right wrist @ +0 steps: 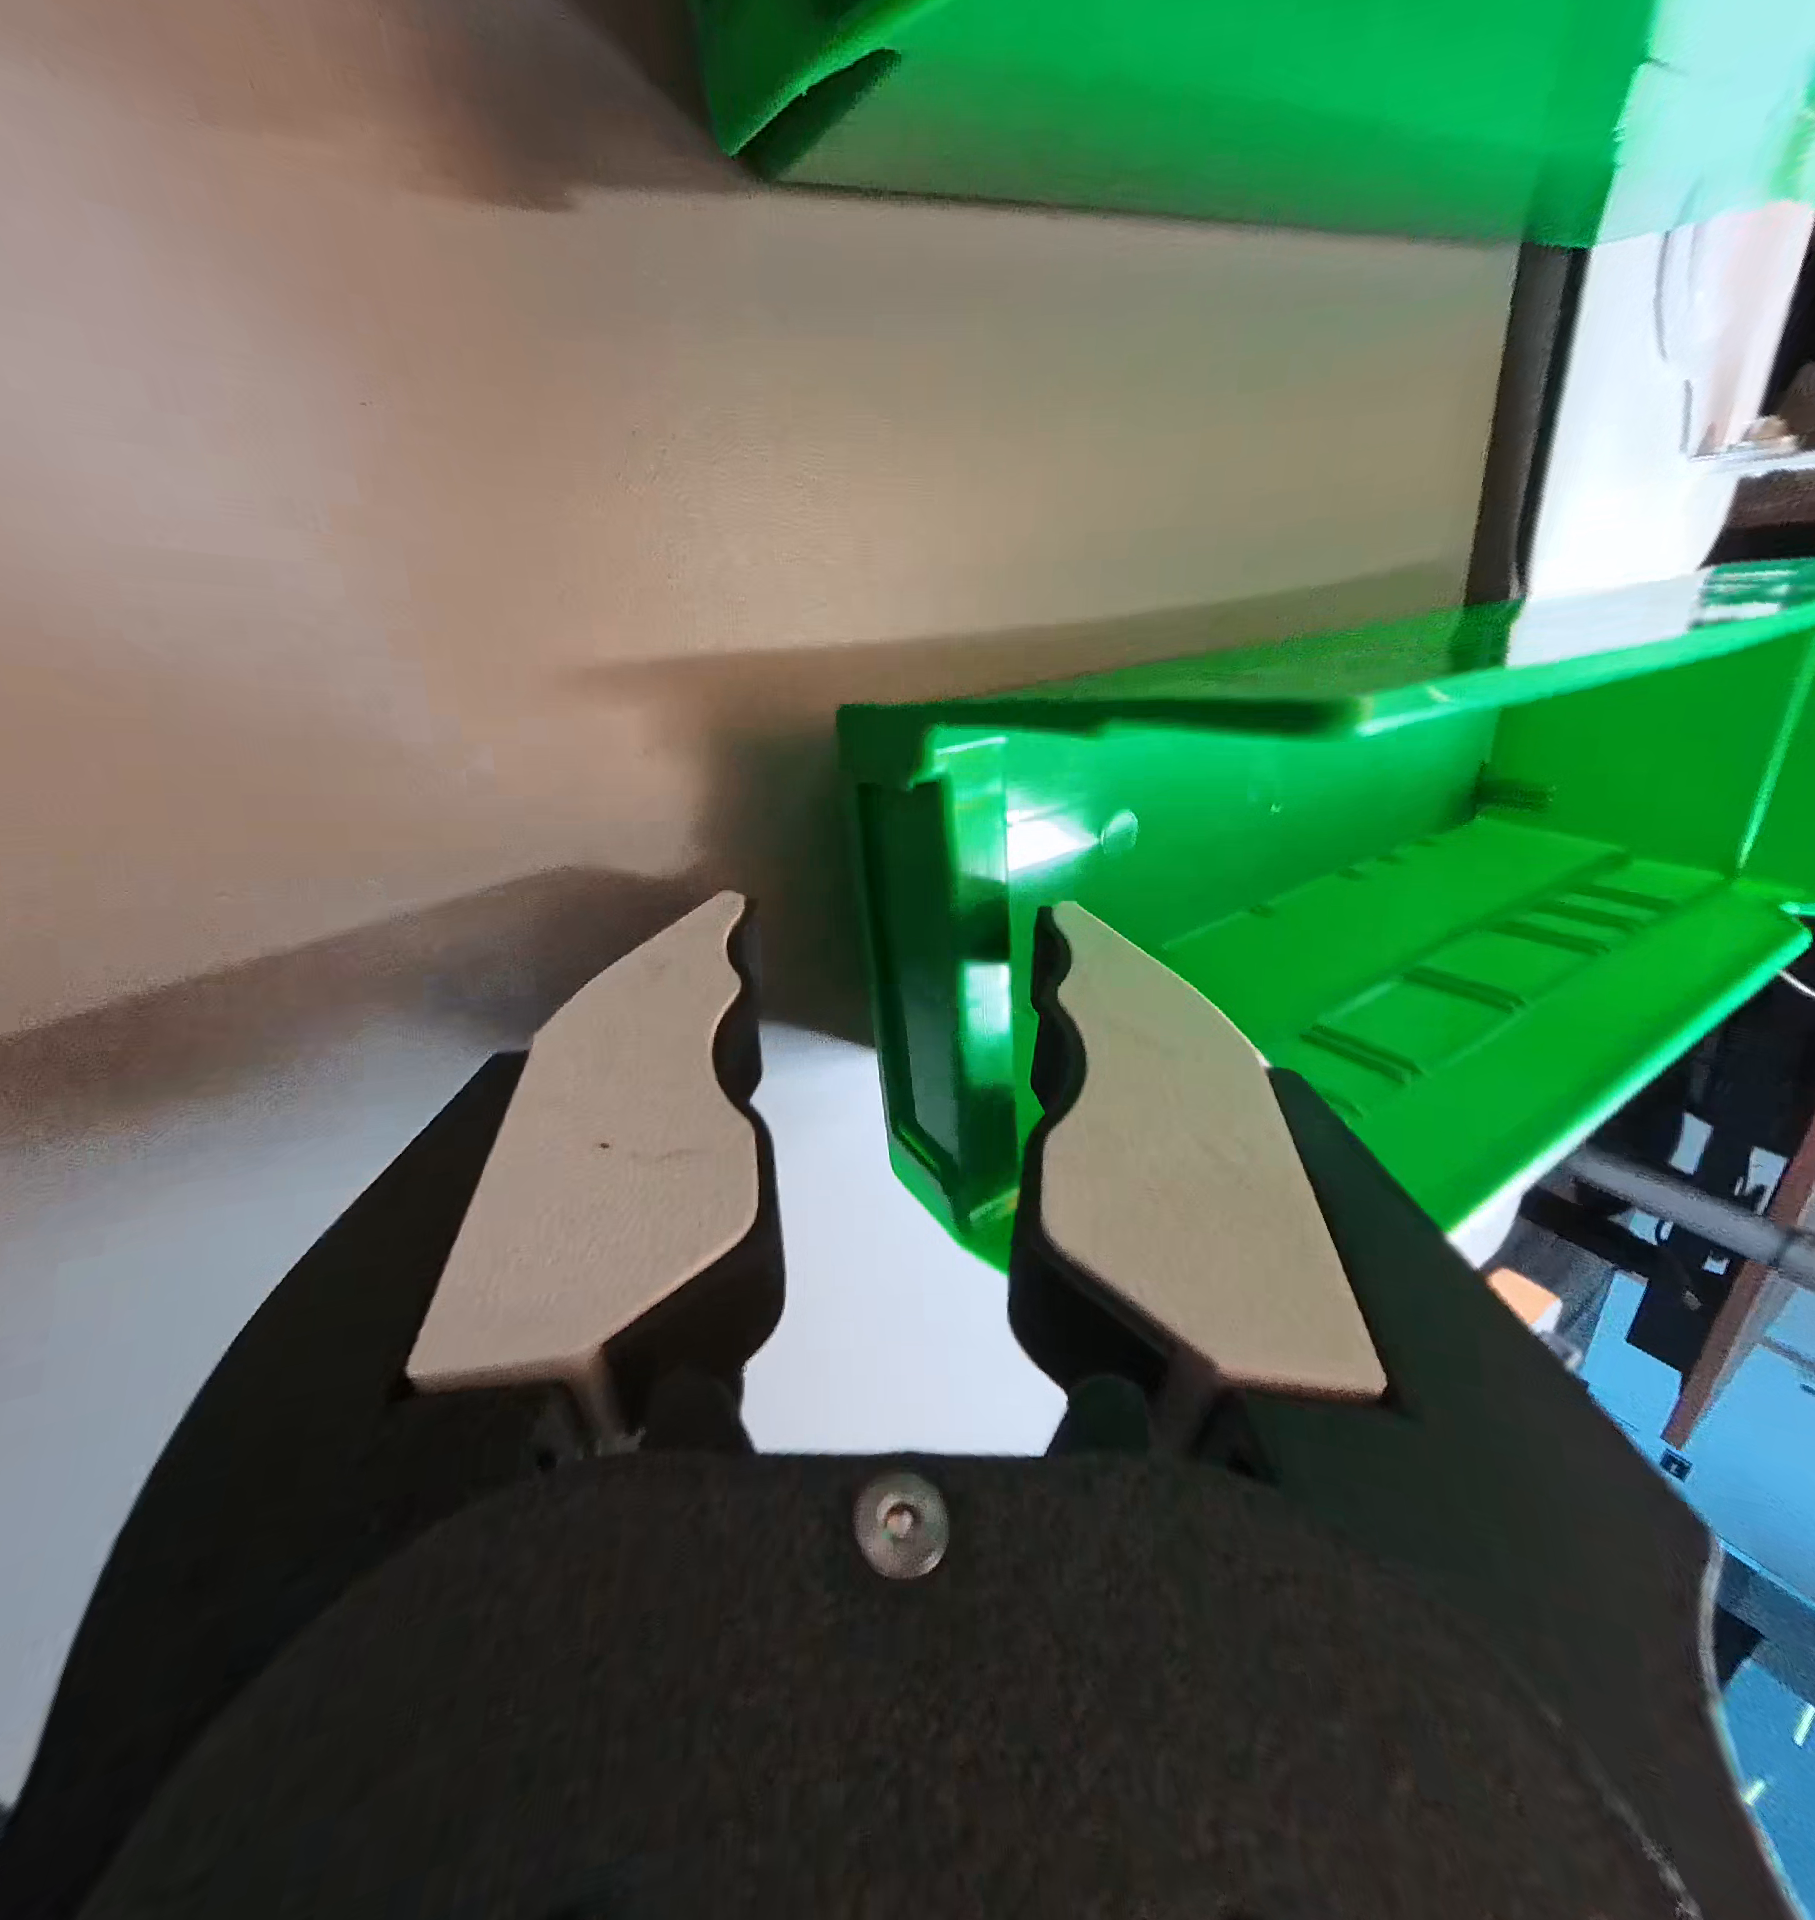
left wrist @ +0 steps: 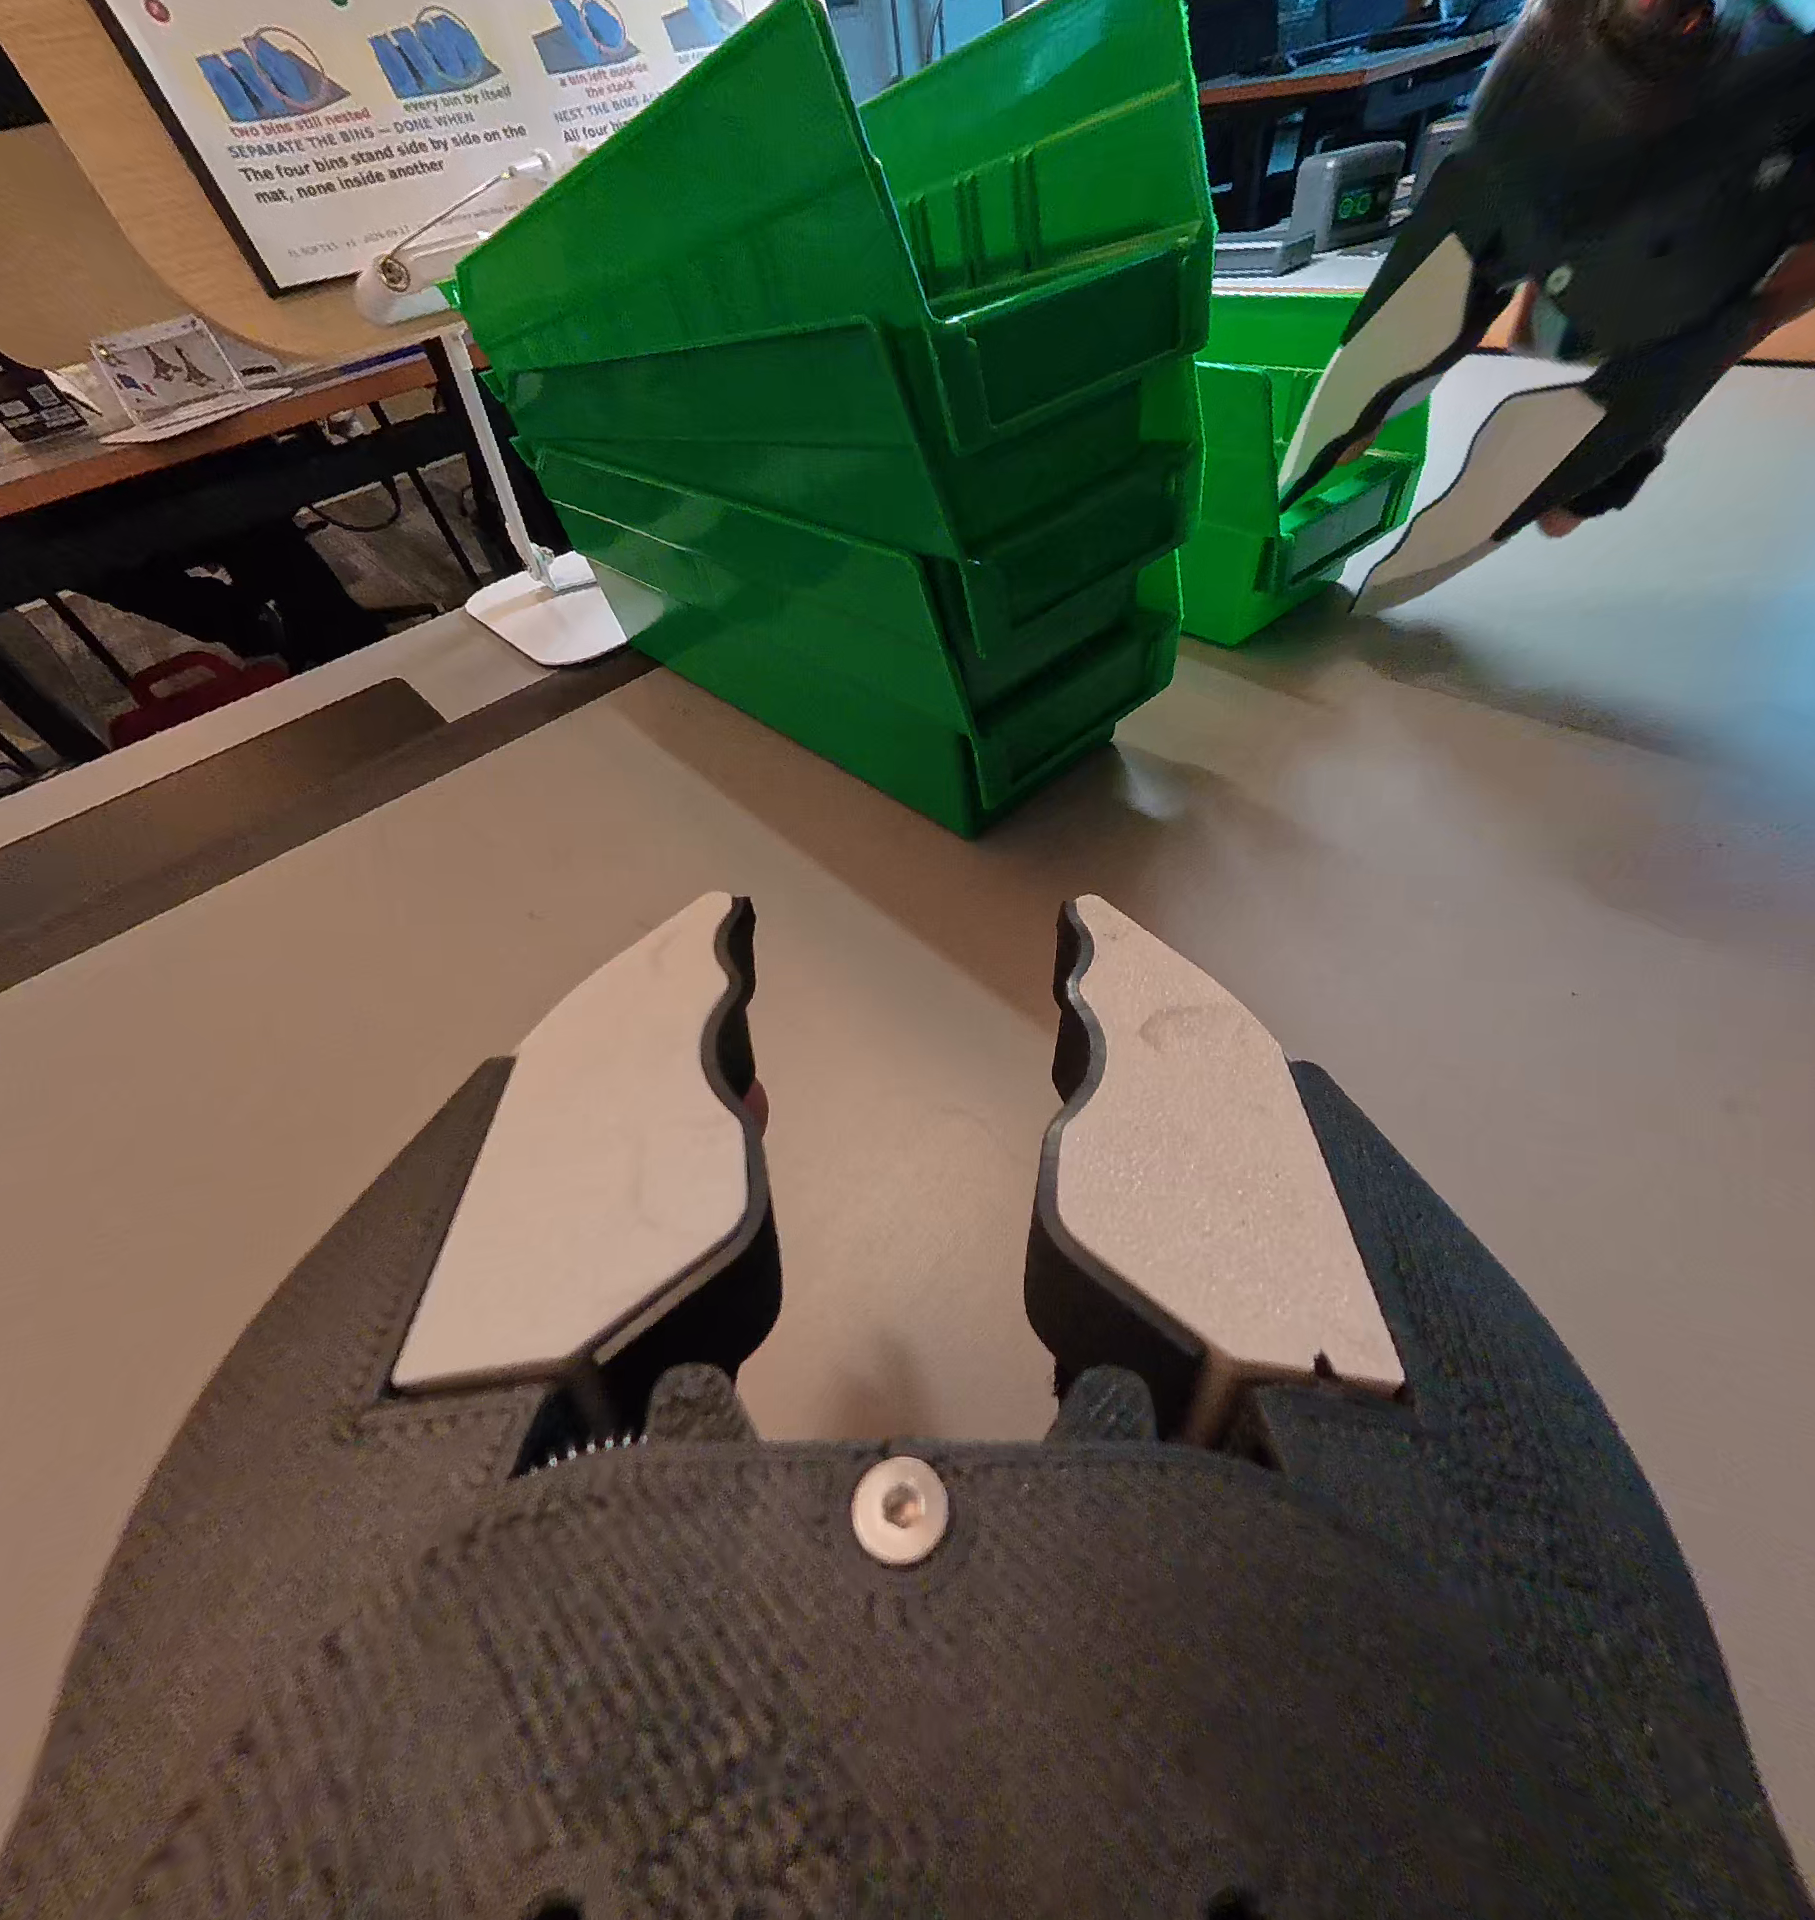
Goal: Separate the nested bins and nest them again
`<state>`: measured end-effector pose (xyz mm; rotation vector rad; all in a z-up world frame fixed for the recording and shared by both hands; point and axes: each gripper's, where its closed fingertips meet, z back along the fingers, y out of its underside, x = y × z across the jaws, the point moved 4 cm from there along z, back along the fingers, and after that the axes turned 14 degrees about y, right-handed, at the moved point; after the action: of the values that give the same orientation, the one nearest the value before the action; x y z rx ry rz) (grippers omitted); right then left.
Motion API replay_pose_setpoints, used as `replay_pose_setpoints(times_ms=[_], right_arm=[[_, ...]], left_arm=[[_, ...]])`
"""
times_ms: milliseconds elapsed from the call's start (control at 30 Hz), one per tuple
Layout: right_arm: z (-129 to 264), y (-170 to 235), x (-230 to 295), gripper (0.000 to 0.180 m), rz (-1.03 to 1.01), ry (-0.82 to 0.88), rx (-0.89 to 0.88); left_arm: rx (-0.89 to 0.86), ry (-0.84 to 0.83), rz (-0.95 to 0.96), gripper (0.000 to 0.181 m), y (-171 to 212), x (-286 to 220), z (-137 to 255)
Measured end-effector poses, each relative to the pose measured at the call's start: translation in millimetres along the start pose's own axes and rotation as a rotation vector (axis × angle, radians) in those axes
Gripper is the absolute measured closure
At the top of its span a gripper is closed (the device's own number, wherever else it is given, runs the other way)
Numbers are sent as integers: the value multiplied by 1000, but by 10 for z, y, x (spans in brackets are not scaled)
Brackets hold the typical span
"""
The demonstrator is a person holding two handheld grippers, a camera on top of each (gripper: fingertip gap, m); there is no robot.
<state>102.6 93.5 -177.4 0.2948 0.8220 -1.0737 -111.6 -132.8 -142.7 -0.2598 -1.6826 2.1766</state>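
The stack of green bins [left wrist: 841,499] sits on my bench [left wrist: 1402,935], toward the far left side. I count about four bins in it, one inside the next, and the top one tips up higher than the others. One more green bin [left wrist: 1235,540] stands alone just to the right of the stack, a bit behind it. It sits very close to the stack, but I cannot tell if they touch.

My right tongs [left wrist: 1443,488] are down by the front end of that lone bin. In the right wrist view the right tongs [right wrist: 892,925] are open with nothing in them. The lone bin [right wrist: 1402,935] is right there, and its front end lies next to my right finger [right wrist: 1173,1122]. I cannot tell if the finger touches it. That view is turned on its side and a bit blurry. The bottom of the stack [right wrist: 1194,94] shows at the top edge.

My left tongs [left wrist: 903,914] are open too and hold nothing. They hang over the bare bench, in front of the stack and apart from it.

Behind the stack stands a white lamp stand [left wrist: 539,613]. Past that is a poster with blue pictures [left wrist: 363,114] and a wooden desk [left wrist: 186,436] with small cards on it.
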Motion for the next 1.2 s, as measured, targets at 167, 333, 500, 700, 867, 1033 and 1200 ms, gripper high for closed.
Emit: replay_pose_setpoints(times_ms=[167,333,500,700,867,1033,1200], right_arm=[[-143,-13,47,136,27,17,11],[-180,-19,12,150,29,94,-8],[-145,-47,36,151,40,121,-22],[214,-121,-138,151,22,189,-32],[790,-316,-563,151,42,256,-103],[1320,-775,-1030,151,83,309,-194],[1523,-1307,-1278,151,126,275,-261]], left_arm=[[4,6,-7,125,3,-12,-7],[10,11,-11,126,8,-24,-16],[16,13,-11,126,20,-30,-25],[27,13,5,127,58,-18,-42],[40,23,0,127,77,-38,-72],[42,21,-4,127,76,-38,-67],[48,14,-22,128,76,-38,-58]])
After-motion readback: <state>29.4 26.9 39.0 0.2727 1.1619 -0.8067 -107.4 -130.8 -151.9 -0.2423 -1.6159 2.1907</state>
